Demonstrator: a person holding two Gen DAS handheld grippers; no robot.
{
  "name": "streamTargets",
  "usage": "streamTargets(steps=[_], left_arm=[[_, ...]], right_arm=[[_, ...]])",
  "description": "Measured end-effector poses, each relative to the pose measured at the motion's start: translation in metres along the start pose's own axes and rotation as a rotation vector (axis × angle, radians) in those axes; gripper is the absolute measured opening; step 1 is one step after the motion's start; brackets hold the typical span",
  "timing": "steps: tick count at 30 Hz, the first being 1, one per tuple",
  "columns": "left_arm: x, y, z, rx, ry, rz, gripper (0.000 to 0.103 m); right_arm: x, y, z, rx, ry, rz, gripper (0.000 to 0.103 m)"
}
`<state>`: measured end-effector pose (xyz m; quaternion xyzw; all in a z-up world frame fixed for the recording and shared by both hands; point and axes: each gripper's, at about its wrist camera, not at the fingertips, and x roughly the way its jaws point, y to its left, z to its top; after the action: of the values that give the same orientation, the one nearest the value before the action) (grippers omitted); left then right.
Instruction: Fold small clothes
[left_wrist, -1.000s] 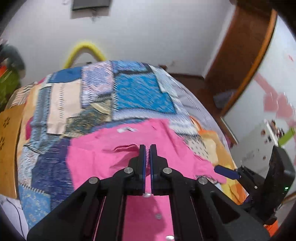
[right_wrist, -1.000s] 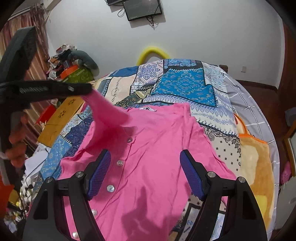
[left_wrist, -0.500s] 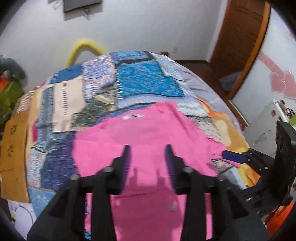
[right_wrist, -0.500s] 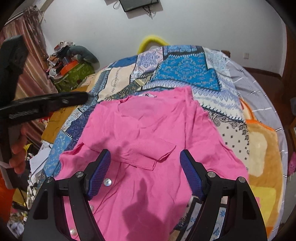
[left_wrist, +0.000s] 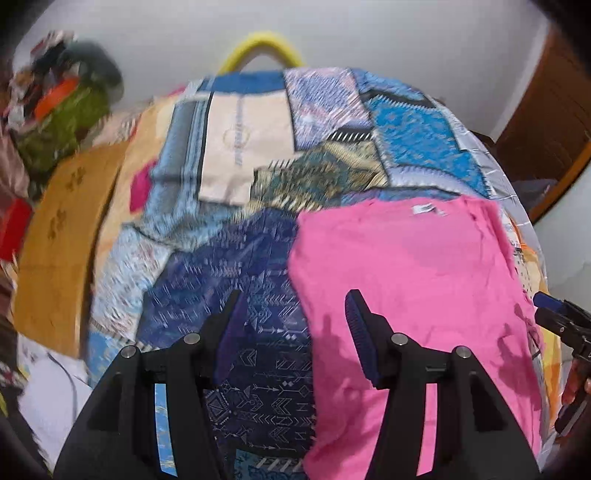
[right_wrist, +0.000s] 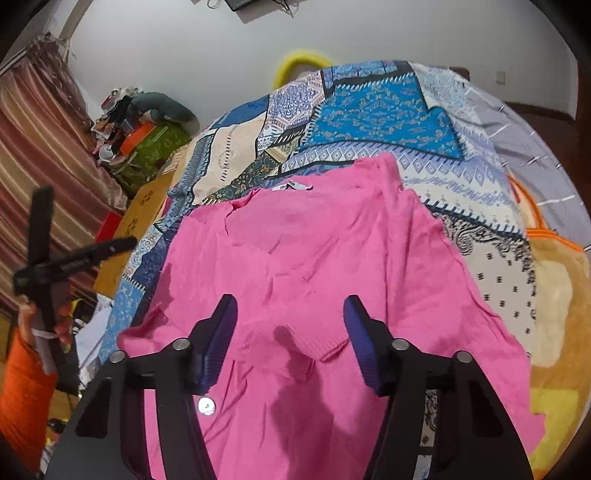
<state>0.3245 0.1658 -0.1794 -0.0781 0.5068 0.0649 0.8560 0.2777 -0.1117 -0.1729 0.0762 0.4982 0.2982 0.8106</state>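
A pink buttoned shirt (right_wrist: 332, 258) lies spread on the patchwork bed cover, its left sleeve folded in over the chest with the ribbed cuff (right_wrist: 317, 339) near the middle. It also shows in the left wrist view (left_wrist: 406, 277), on the right. My right gripper (right_wrist: 290, 328) is open and empty, just above the folded cuff. My left gripper (left_wrist: 291, 325) is open and empty, over the shirt's left edge and the dark blue cover. The left gripper also shows at the left of the right wrist view (right_wrist: 74, 258).
The patchwork bed cover (right_wrist: 369, 110) fills both views. A pile of clutter (right_wrist: 147, 125) and a brown box (left_wrist: 62, 240) sit off the bed's left side. A yellow hoop (left_wrist: 258, 48) stands at the far end by the wall. An orange-trimmed blanket (right_wrist: 554, 277) lies right.
My left gripper has let go of the pink sleeve, opened wide, and swung left off the shirt. The sleeve now lies folded over the chest. My right gripper stays open.
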Motion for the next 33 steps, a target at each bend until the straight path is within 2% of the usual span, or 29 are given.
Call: streamTargets(steps=[4,10,12,16,21,26,33], left_arm=[[0.025,0.009,-0.007,-0.053,0.047,-0.050,0.055],[0.052,0.000,-0.013,-0.034,0.089,-0.056,0.055],[0.059,-0.003,-0.014,-0.029,0.102,-0.057,0.055],[0.067,-0.009,-0.019,0.005,0.088,-0.017,0.062],[0.071,-0.010,-0.021,0.029,0.080,0.003,0.067],[0.076,-0.003,-0.024,0.006,0.072,-0.001,0.077],[0.075,-0.003,-0.028,0.008,0.066,0.015,0.079]], right_arm=[[0.015,-0.007,-0.001,0.017,0.043,-0.016,0.048],[0.033,-0.021,-0.011,0.034,0.108,-0.044,0.045],[0.038,-0.024,-0.015,0.037,0.124,-0.048,0.038],[0.035,-0.025,-0.019,0.018,0.103,-0.065,0.011],[0.025,-0.018,-0.016,-0.050,0.052,-0.086,0.007],[0.013,-0.012,-0.004,-0.090,-0.029,-0.118,0.007],[0.028,-0.018,-0.002,-0.088,0.006,-0.159,0.008]])
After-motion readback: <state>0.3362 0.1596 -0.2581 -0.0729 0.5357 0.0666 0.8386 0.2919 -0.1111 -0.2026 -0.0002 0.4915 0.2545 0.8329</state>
